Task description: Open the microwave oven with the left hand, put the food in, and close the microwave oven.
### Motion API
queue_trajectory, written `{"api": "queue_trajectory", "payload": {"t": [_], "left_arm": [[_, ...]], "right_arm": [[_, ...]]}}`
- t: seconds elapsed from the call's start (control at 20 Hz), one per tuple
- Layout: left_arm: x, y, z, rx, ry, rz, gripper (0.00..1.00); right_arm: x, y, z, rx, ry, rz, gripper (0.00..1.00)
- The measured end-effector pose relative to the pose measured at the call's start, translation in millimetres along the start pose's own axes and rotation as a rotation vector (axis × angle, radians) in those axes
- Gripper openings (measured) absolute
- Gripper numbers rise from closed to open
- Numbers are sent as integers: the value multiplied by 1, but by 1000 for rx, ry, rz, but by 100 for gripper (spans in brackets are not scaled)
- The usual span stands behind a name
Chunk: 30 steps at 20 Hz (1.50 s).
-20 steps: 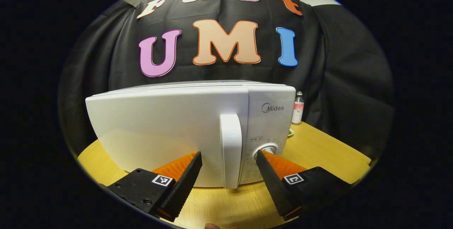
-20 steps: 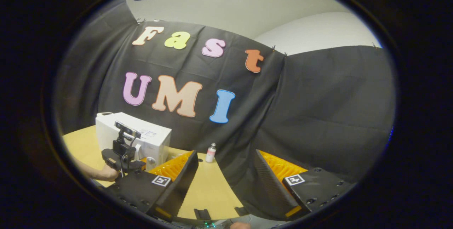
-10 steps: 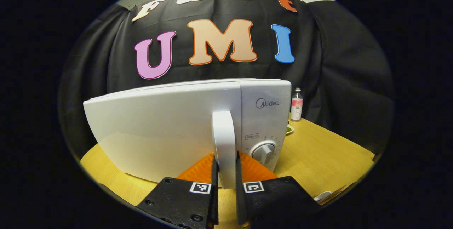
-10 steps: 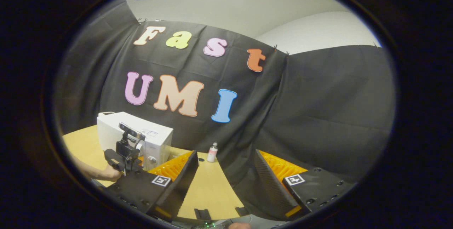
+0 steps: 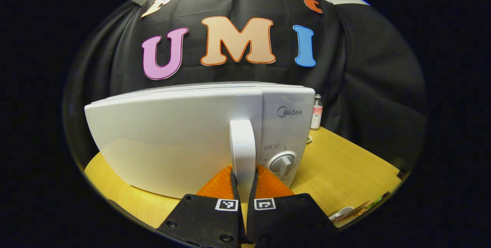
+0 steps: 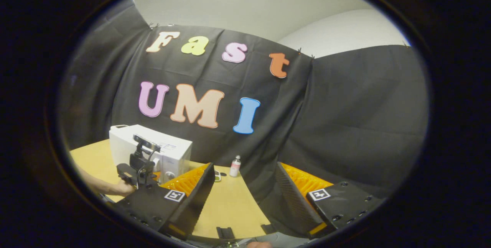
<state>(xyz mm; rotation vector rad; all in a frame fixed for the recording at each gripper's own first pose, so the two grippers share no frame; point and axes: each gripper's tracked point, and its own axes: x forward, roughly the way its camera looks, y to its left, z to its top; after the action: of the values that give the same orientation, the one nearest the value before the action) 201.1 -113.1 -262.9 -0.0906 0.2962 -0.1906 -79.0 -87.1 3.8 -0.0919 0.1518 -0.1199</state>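
Two fingers of left gripper (image 5: pixel 243 186) pinch microwave (image 5: pixel 184 140) door handle (image 5: pixel 242 148), vertical bar dead ahead between them. We judge pull swings door toward us. Right gripper (image 6: pixel 243 190) spread, empty, well apart over counter (image 5: pixel 345 163). Food not identifiable.

The left gripper (image 5: pixel 243 181) is clamped with both fingers pressed flat against the two sides of the microwave's door handle (image 5: pixel 243 148), seen in the left gripper view, its fingers running straight forward and nearly parallel. In the right gripper view, a person's hand (image 6: pixel 123 189) grips that tool from behind with the forearm reaching in from the left, while the right gripper (image 6: pixel 245 186) hangs in the air with its fingers spread wide apart, holding nothing.
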Motion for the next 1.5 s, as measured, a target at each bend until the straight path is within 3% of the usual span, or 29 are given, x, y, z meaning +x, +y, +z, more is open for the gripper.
{"api": "queue_trajectory", "payload": {"t": [0.3,0.55,0.7,1.0,1.5], "left_arm": [[-4,1,-2,-14,61,-13,1],[-90,9,-21,32,19,-2,1],[-139,25,-38,-7,70,-37,1],[-198,59,-57,27,142,-66,1],[-262,135,-76,21,165,39,1]], "right_arm": [[7,-3,9,11,-30,-1,97],[17,4,3,45,-29,8,97],[26,18,1,69,-26,29,97],[35,65,4,125,-32,93,97],[32,134,20,122,-59,211,97]]}}
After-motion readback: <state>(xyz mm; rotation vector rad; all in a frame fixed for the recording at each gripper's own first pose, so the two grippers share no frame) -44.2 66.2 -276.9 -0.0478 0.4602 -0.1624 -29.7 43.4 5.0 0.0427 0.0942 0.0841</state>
